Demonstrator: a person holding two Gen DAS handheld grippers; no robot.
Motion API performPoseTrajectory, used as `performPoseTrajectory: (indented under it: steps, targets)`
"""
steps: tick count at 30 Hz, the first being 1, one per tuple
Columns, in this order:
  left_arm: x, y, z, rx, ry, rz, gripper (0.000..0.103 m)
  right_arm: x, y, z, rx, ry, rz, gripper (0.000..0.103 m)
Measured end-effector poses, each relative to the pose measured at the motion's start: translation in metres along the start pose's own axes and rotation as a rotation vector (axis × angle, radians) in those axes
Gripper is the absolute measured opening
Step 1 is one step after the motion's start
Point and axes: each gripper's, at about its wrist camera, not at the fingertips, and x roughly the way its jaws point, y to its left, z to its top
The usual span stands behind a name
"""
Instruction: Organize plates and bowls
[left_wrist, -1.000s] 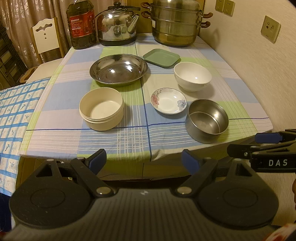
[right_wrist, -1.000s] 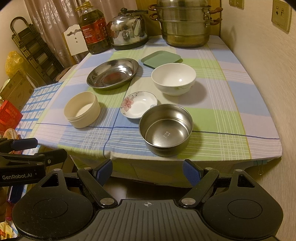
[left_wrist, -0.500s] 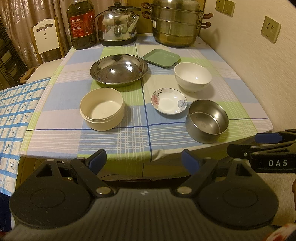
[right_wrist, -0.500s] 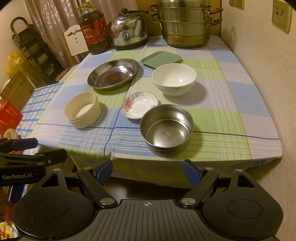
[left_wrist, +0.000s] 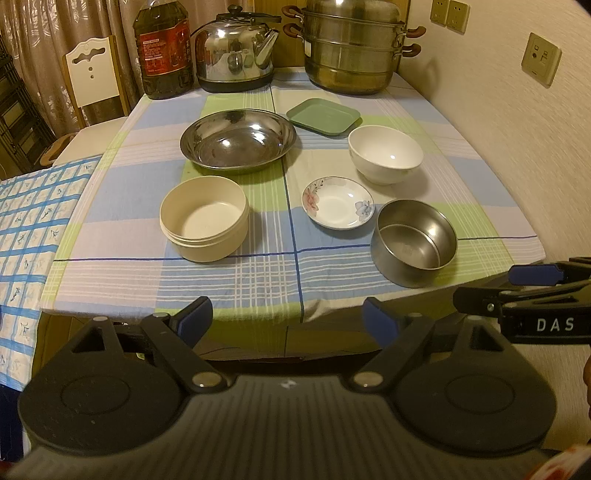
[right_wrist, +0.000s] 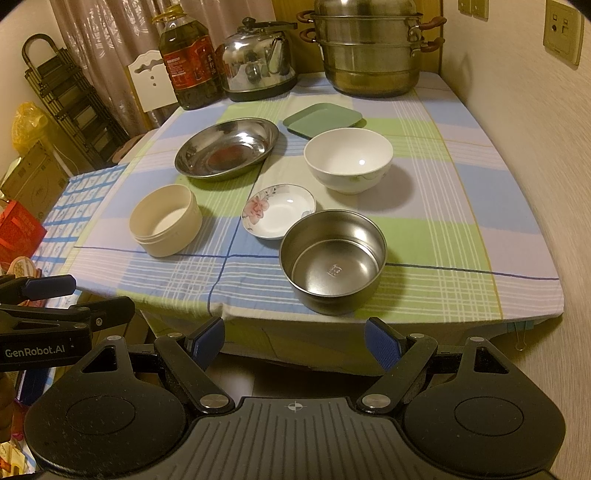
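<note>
On the checked tablecloth stand a steel bowl (left_wrist: 415, 245) (right_wrist: 332, 262), a small flowered saucer (left_wrist: 338, 202) (right_wrist: 279, 211), a white bowl (left_wrist: 385, 153) (right_wrist: 349, 158), a cream round container (left_wrist: 204, 218) (right_wrist: 166, 225), a wide steel plate (left_wrist: 238, 138) (right_wrist: 226, 147) and a green square plate (left_wrist: 323, 116) (right_wrist: 322, 119). My left gripper (left_wrist: 287, 320) is open and empty, short of the table's near edge. My right gripper (right_wrist: 294, 339) is open and empty, just before the steel bowl. Each gripper shows at the side of the other's view.
At the table's far end stand an oil bottle (left_wrist: 162, 48), a steel kettle (left_wrist: 234, 55) and a stacked steamer pot (left_wrist: 352, 46). A wall (left_wrist: 517, 129) runs along the right. A white chair (left_wrist: 94, 79) and a lower checked surface (left_wrist: 26, 221) are at the left.
Both grippers have crept slightly forward toward the table. The dishes have not moved.
</note>
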Motion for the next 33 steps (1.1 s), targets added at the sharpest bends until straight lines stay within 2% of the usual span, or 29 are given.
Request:
performPoseTrajectory:
  steps: [17, 29, 33]
  targets:
    - [-0.003, -0.003, 0.012, 0.000, -0.012, 0.006, 0.087, -0.001, -0.010, 0.007, 0.007, -0.012, 0.027, 0.083]
    - [0.003, -0.004, 0.030, -0.015, -0.062, 0.017, 0.086, 0.000, -0.040, 0.020, 0.015, -0.086, 0.040, 0.083]
    - [0.010, -0.003, 0.042, -0.007, -0.077, 0.005, 0.082, 0.003, -0.053, 0.030, 0.045, -0.110, 0.032, 0.083]
